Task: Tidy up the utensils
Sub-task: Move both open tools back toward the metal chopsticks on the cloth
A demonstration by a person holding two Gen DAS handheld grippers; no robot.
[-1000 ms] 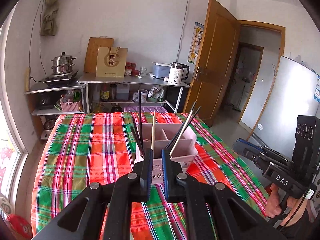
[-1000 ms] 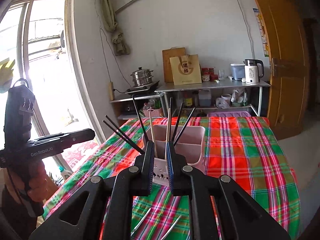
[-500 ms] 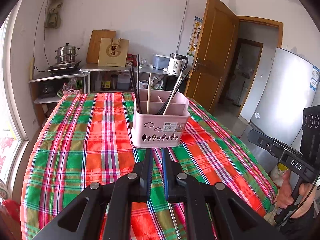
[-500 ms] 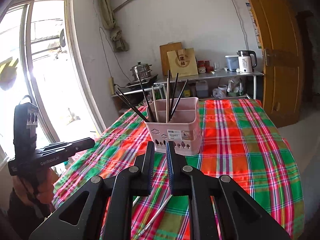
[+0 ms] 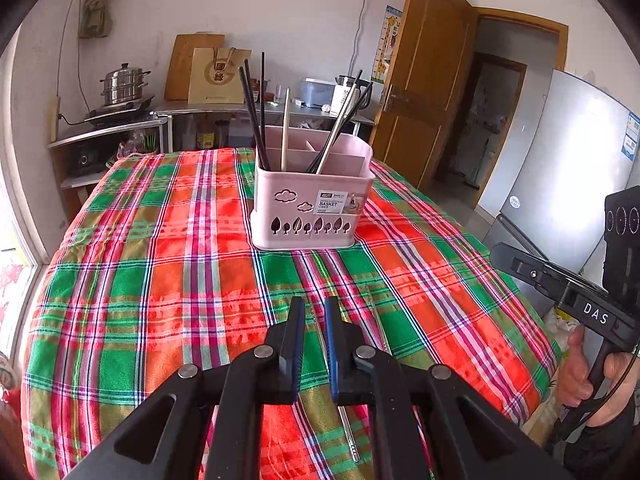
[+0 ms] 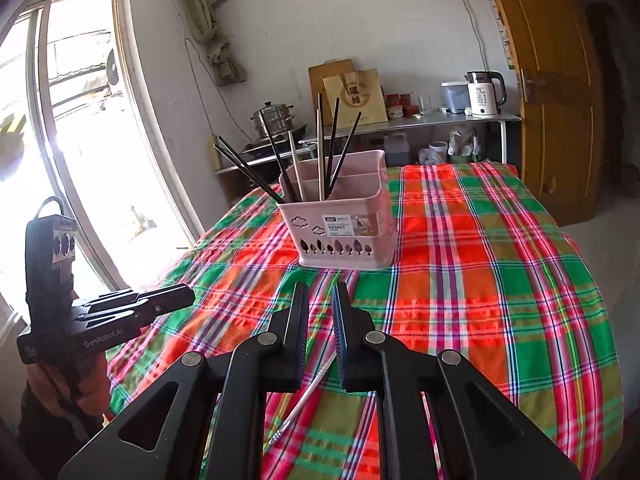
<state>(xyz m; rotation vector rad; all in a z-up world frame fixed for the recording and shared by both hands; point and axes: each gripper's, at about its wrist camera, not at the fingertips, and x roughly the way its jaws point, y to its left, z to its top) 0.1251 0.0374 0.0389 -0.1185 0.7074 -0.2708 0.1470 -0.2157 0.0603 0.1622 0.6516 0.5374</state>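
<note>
A pink utensil basket (image 5: 310,204) stands on the plaid tablecloth (image 5: 160,264), holding several black, wooden and metal chopsticks (image 5: 256,120); it also shows in the right wrist view (image 6: 344,224). A metal chopstick (image 5: 347,428) lies on the cloth near the front edge, partly under my left gripper (image 5: 314,312); it shows in the right wrist view (image 6: 304,404) under my right gripper (image 6: 320,298). Both grippers hover low above the cloth, well short of the basket, with jaws nearly closed, a narrow gap and nothing between them.
A shelf unit with a steamer pot (image 5: 122,88), paper bag (image 5: 218,76) and kettle (image 6: 486,94) stands behind the table. A wooden door (image 5: 420,80) and fridge (image 5: 568,152) are at the right, a window (image 6: 68,120) at the left.
Both grippers have pulled back and down from the basket toward the table's front edge. The basket now looks farther away, and the metal chopstick on the cloth has come into view.
</note>
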